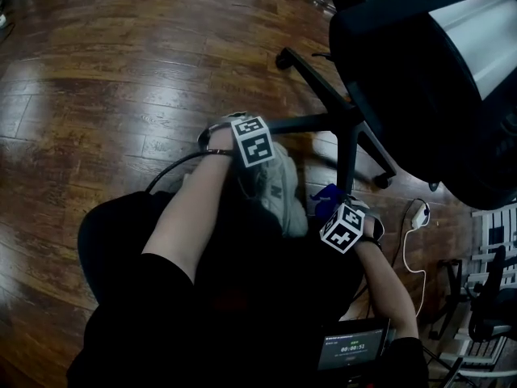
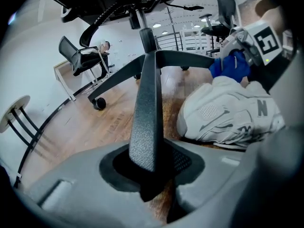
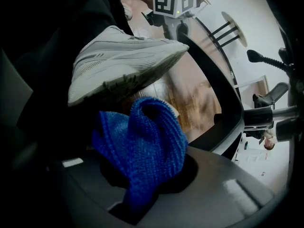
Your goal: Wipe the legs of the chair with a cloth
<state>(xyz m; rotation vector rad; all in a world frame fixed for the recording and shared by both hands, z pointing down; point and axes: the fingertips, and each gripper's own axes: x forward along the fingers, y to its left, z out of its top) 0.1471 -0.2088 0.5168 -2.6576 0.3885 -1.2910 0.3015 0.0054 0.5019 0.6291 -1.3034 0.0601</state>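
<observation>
The black office chair (image 1: 420, 79) stands on a star base, and one of its legs (image 1: 307, 122) runs left from the hub. My left gripper (image 1: 220, 136) is shut on that leg (image 2: 145, 113), which rises between the jaws (image 2: 148, 175). To the right, my right gripper (image 1: 335, 208) is shut on a bunched blue cloth (image 3: 142, 144), which also shows in the head view (image 1: 327, 196). The cloth hangs close to another curved leg (image 3: 223, 103), apart from it. A person's white shoe (image 1: 279, 188) lies between the two grippers.
A white device on a white cord (image 1: 418, 213) lies on the wooden floor (image 1: 97, 95) at right. More chairs (image 1: 485, 297) stand at the right edge. A black cable loop (image 1: 174, 166) lies left of the arm. A small screen (image 1: 351, 350) sits at the bottom.
</observation>
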